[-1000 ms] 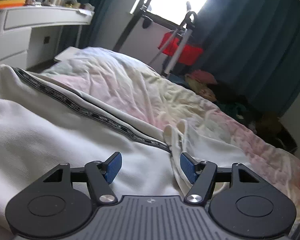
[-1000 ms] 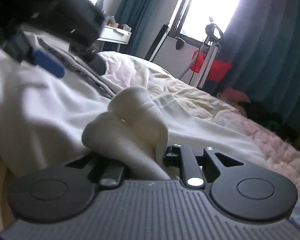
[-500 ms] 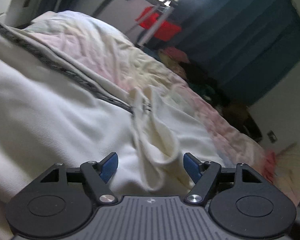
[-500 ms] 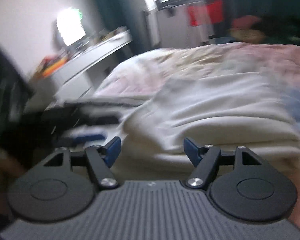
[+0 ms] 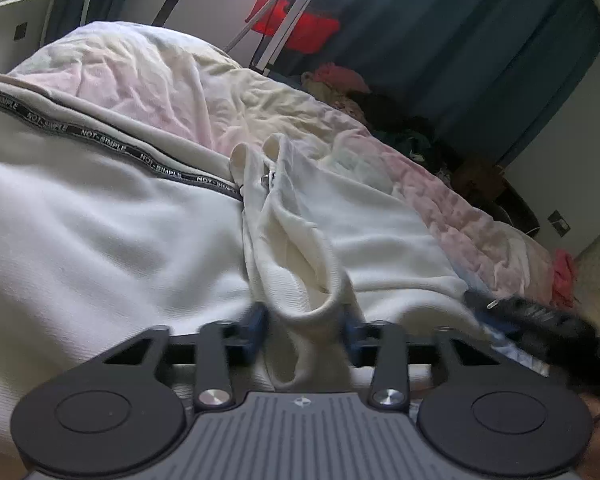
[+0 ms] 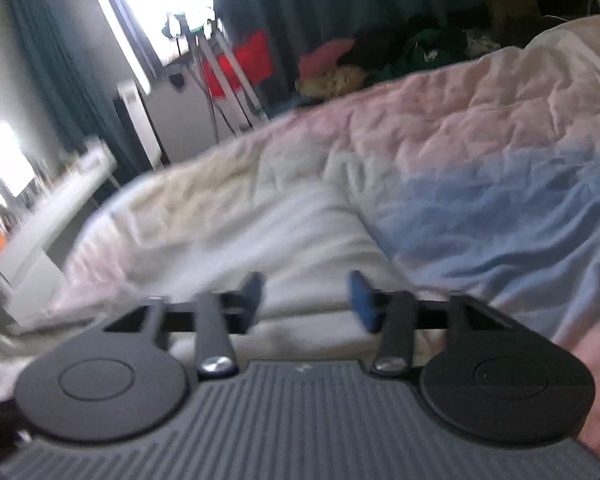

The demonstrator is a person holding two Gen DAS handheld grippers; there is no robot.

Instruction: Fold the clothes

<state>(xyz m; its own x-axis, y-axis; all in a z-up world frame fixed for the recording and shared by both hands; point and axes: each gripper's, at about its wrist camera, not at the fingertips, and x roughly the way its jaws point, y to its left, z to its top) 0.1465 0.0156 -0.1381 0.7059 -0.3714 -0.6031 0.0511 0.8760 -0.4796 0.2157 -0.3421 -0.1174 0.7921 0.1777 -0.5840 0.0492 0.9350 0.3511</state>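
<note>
Left gripper (image 5: 303,330) closing on the white garment's ribbed cuff (image 5: 320,312)
Its pads flanked the cuff; the right gripper (image 6: 306,294) was closing too, nothing held between its fingers.

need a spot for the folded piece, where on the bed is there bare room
Free: the blue-and-pink stretch of quilt to the right of the white garment, and the rumpled quilt beyond its black lettered tape. Crowded: the near side, where the garment spreads wide and its cuff sits between the closing left gripper. The right gripper, also closing, holds nothing.
</note>
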